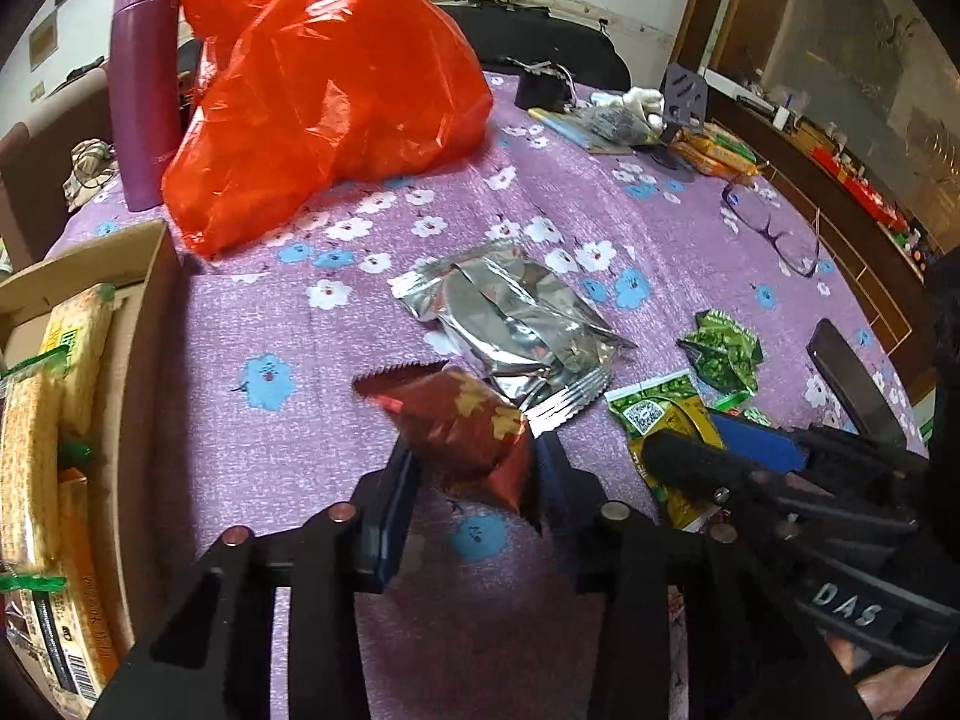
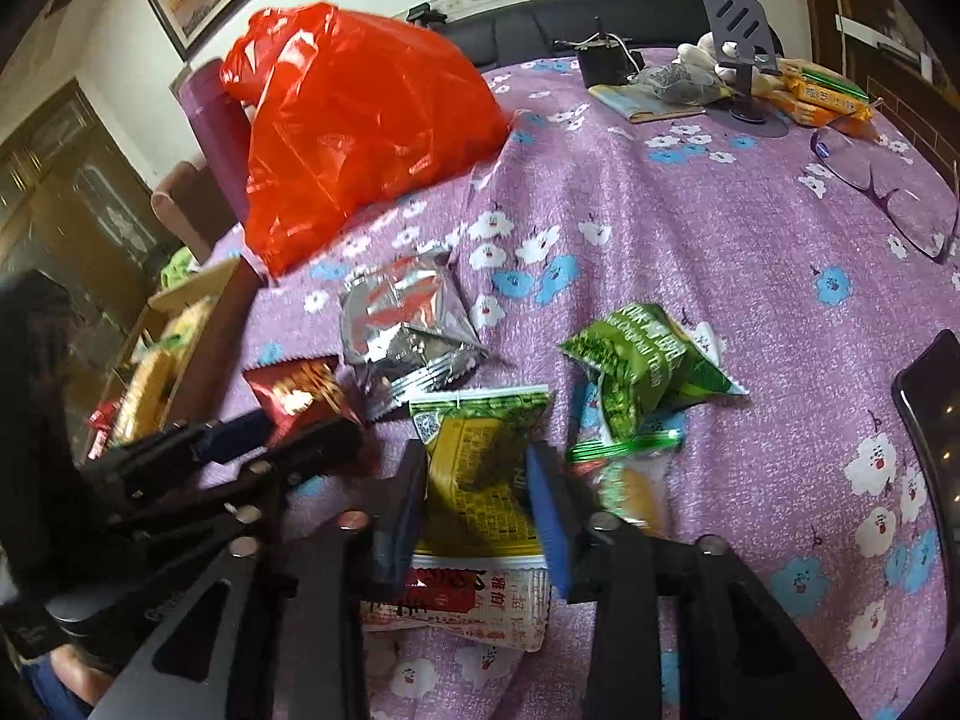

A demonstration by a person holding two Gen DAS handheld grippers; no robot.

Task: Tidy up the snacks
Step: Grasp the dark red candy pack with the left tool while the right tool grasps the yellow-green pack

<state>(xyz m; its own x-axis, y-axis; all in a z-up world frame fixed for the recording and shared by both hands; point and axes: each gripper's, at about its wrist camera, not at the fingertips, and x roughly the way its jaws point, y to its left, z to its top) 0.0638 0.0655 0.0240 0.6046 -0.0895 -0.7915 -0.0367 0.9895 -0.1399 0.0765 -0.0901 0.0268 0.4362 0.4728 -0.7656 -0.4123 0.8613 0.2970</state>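
A red foil snack packet [image 1: 474, 444] sits between the blue pads of my left gripper [image 1: 477, 492], which is shut on it just above the purple flowered cloth [image 1: 270, 468]. My right gripper [image 2: 477, 504] is shut on a yellow-green packet [image 2: 480, 468], with both pads against its sides. A red-and-white packet [image 2: 468, 606] lies under it. A silver packet [image 1: 516, 324] and a crumpled green packet [image 1: 723, 354] lie loose on the cloth beyond. The two grippers are side by side, and the right gripper [image 1: 720, 462] shows at the right of the left wrist view.
A cardboard box [image 1: 144, 324] holding cracker packs [image 1: 36, 438] stands at the left edge. Behind it are a red plastic bag [image 1: 324, 90] and a purple bottle [image 1: 144, 90]. Glasses [image 1: 774, 228], a phone [image 1: 852, 378] and orange packets [image 1: 714, 150] lie to the right.
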